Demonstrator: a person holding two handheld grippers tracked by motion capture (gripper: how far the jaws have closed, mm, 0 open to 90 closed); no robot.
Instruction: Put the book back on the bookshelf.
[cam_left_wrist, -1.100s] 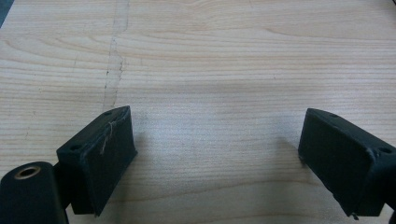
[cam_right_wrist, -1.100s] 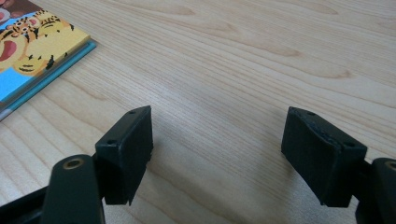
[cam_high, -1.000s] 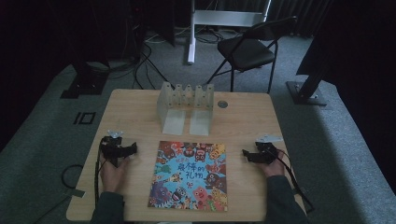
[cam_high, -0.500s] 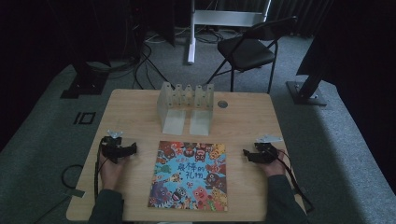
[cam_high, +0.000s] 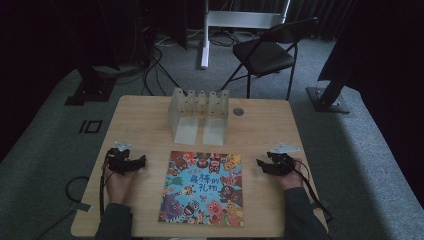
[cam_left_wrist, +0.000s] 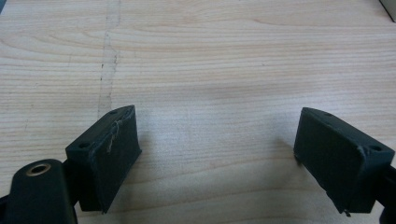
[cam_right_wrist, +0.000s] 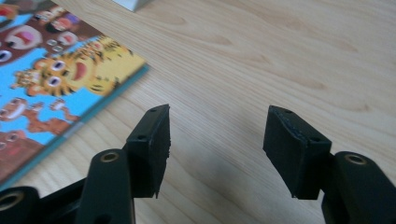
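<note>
A colourful picture book (cam_high: 204, 189) with cartoon animals lies flat at the table's front middle. My left gripper (cam_high: 142, 161) rests to the left of the book, pointing toward it. Its jaws stand open over bare wood (cam_left_wrist: 218, 113). My right gripper (cam_high: 260, 163) is to the right of the book and also points toward it. Its jaws have just been opening and nothing is between them (cam_right_wrist: 219, 112). In the right gripper view the book's corner (cam_right_wrist: 56, 84) lies a short way left of the left jaw, not touching it.
A clear plastic rack (cam_high: 199, 107) with upright dividers stands at the back middle of the wooden table (cam_high: 150, 125). A small round disc (cam_high: 238, 112) sits beside it. A black folding chair (cam_high: 265, 52) stands beyond the table's far edge.
The right gripper has shifted slightly toward the book. The left gripper and the book have kept still.
</note>
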